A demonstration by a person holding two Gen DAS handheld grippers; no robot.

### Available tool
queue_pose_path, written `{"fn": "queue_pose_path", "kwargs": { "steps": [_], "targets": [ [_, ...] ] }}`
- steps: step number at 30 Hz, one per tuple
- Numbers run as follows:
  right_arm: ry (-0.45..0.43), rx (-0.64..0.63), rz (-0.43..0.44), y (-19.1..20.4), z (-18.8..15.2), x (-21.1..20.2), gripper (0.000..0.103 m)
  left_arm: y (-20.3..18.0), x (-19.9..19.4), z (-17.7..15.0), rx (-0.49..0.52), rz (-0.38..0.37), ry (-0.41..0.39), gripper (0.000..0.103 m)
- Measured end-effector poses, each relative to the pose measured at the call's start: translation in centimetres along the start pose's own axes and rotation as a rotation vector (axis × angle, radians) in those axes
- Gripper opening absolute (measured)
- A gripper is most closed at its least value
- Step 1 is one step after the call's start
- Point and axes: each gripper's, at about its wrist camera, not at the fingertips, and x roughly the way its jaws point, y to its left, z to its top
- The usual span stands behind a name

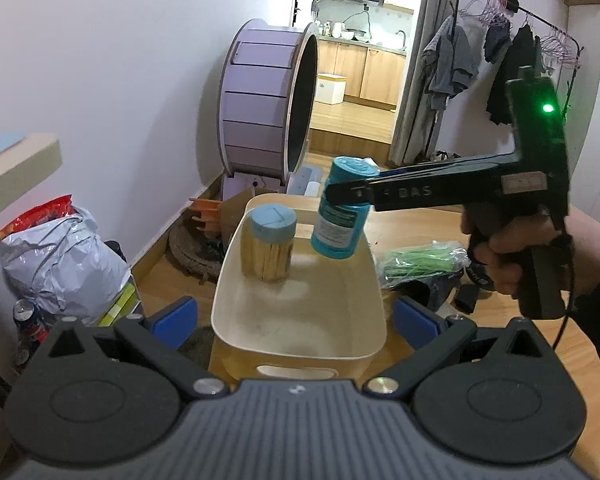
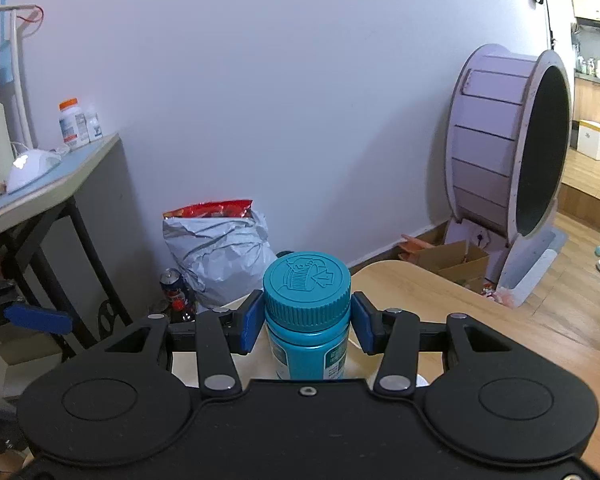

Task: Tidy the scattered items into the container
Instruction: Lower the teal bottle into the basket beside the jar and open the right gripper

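A cream container (image 1: 228,280) stands on the wooden table (image 1: 404,228), and a toothpick jar with a blue lid (image 1: 270,248) stands upright in its far left corner. My right gripper (image 1: 340,196) (image 2: 308,320) is shut on a teal bottle (image 1: 340,216) (image 2: 308,308), gripping it at the cap. The bottle hangs tilted above the container's far right part. My left gripper (image 1: 296,320) is open and holds nothing, its blue pads (image 1: 176,320) on either side of the container's near end. A green packet (image 1: 420,264) lies on the table to the right of the container.
A person's hand (image 1: 500,256) holds the right gripper's handle. Small dark objects (image 1: 466,300) lie near the green packet. On the floor left of the table are a grey bag (image 1: 60,256) and a can (image 1: 26,314). A purple wheel (image 1: 268,100) stands by the wall.
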Motion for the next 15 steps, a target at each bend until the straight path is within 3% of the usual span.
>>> {"fn": "queue_pose_path", "kwargs": {
  "steps": [15],
  "targets": [
    [0.117, -0.037, -0.072, 0.2, -1.4, 6.1, 0.047, 1.0, 0.9, -0.2, -0.022, 0.003, 0.010, 0.103]
  ]
}}
